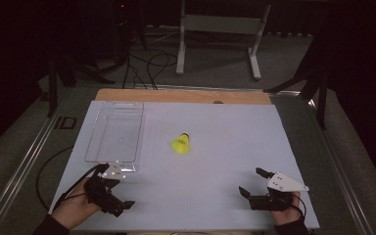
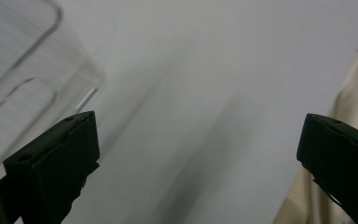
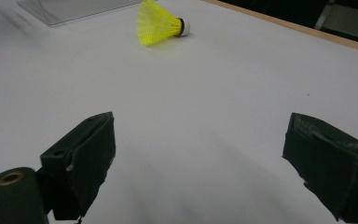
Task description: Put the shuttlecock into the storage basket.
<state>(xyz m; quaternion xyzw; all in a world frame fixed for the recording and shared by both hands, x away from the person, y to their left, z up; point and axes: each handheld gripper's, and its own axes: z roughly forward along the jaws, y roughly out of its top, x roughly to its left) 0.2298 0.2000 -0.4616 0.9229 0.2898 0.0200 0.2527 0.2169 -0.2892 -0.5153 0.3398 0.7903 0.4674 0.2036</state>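
Resting on the white table (image 1: pixel 215 161): two grippers, both with jaws spread wide and empty. Left gripper (image 1: pixel 118 196) near front-left corner, just beside one clear plastic tray (image 1: pixel 115 131). Right gripper (image 1: pixel 252 182) near front-right. One yellow shuttlecock (image 1: pixel 181 143) on its side mid-table, well apart from both. No legible writing.

your left gripper view was blurred: the clear tray (image 2: pixel 23 79) ran off its left edge, its contents unreadable.

Probably a lab: white-topped table (image 1: pixel 215 161), floor cables (image 1: pixel 147 63), metal stand (image 1: pixel 220 29), dim surroundings.
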